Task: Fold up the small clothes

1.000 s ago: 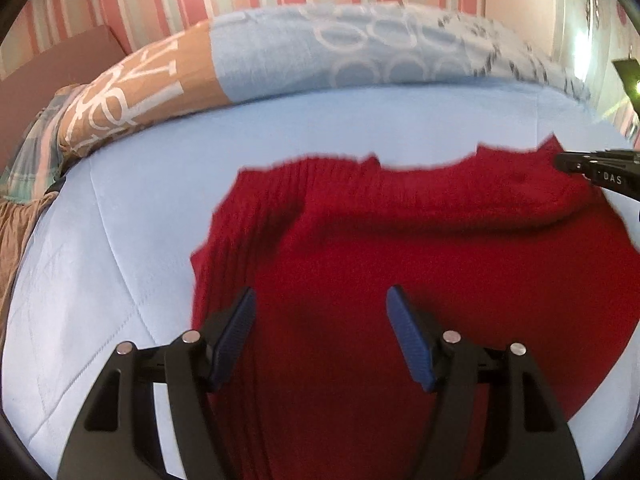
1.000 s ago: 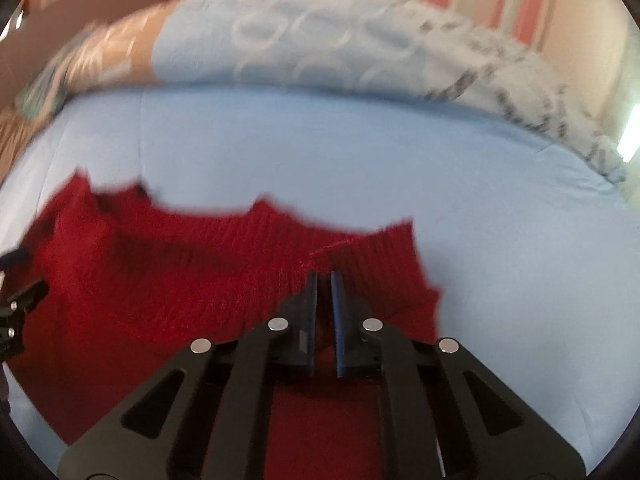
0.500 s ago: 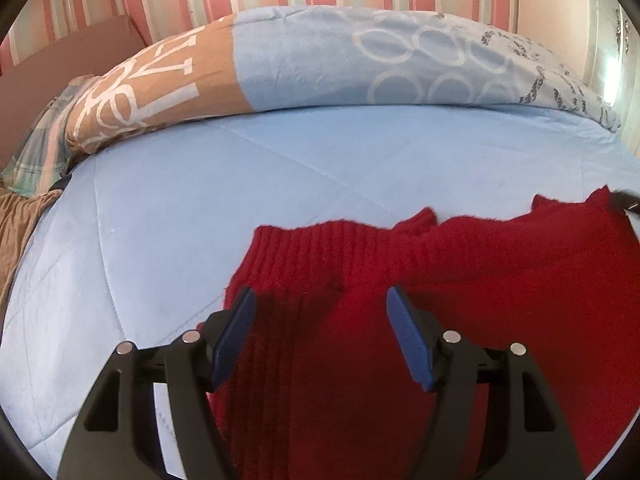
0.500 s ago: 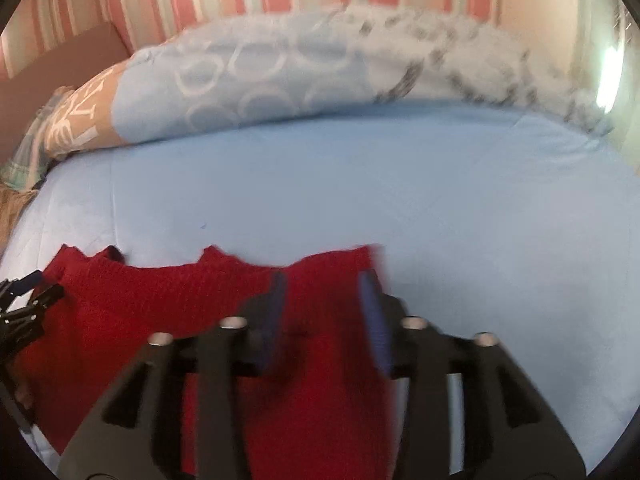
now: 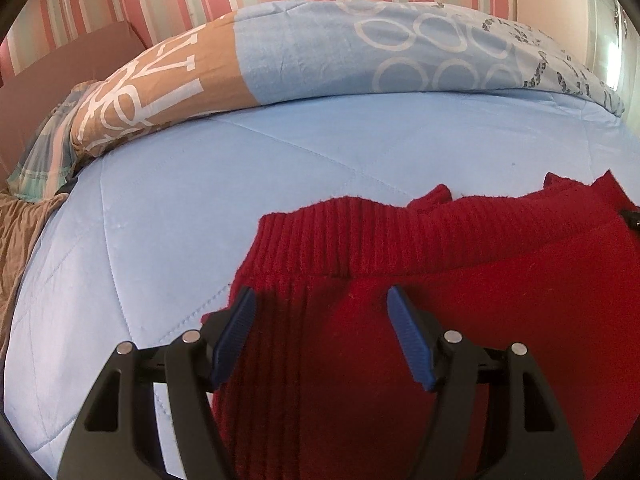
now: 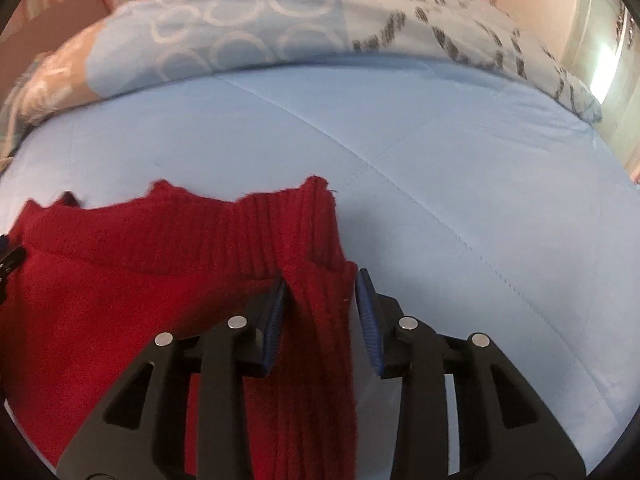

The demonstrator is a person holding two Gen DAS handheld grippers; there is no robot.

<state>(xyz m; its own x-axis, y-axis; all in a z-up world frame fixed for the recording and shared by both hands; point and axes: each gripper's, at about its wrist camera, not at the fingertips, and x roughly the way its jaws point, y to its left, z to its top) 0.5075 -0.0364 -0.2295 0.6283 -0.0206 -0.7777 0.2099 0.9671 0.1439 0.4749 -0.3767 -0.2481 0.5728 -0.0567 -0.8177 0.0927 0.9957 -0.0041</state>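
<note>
A red knit sweater (image 5: 440, 248) lies on the light blue bed cover (image 5: 200, 200), its ribbed edge toward the far side. My left gripper (image 5: 320, 296) hovers open over the sweater's left part, with nothing pinched between its blue pads. In the right wrist view the sweater (image 6: 120, 280) fills the lower left. A raised ridge of its ribbed corner stands between the jaws of my right gripper (image 6: 322, 280), which are closing. A gap still shows on the right pad's side.
A rolled duvet (image 5: 320, 52) patterned in blue and brown lies across the far side of the bed, below a striped wall. Brown fabric (image 5: 20, 240) and a plaid cloth (image 5: 48, 148) sit at the left edge. Bare blue cover (image 6: 480, 200) stretches to the right.
My right gripper, shut on the sweater's ribbed edge a second ago, has let go and stands parted around it. The sweater's far edge has come nearer and lower in both views.
</note>
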